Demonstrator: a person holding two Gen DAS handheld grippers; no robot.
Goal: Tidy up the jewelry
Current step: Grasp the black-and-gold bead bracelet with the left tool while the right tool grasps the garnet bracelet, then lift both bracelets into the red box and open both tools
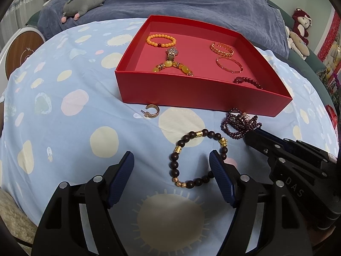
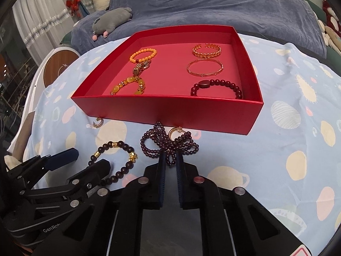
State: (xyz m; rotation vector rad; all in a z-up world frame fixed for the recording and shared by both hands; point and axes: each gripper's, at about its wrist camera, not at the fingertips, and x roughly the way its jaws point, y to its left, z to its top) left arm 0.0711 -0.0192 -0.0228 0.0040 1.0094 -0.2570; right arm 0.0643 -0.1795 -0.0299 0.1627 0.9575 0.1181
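The purple bead strand (image 2: pixel 169 144) lies bunched on the bed just before the red box (image 2: pixel 166 111), pinched by the right hand-held gripper (image 2: pixel 170 160); left hand-held gripper (image 1: pixel 171 162) gapes wide over the dark bead bracelet (image 1: pixel 199 157)

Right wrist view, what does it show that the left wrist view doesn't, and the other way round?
Only the right wrist view shows the right gripper shut on the purple bead strand, and the whole dark red bracelet.

Only the left wrist view shows the left gripper open around one side of the dark wooden bracelet.

Both show the red box and a hoop earring on the sheet.
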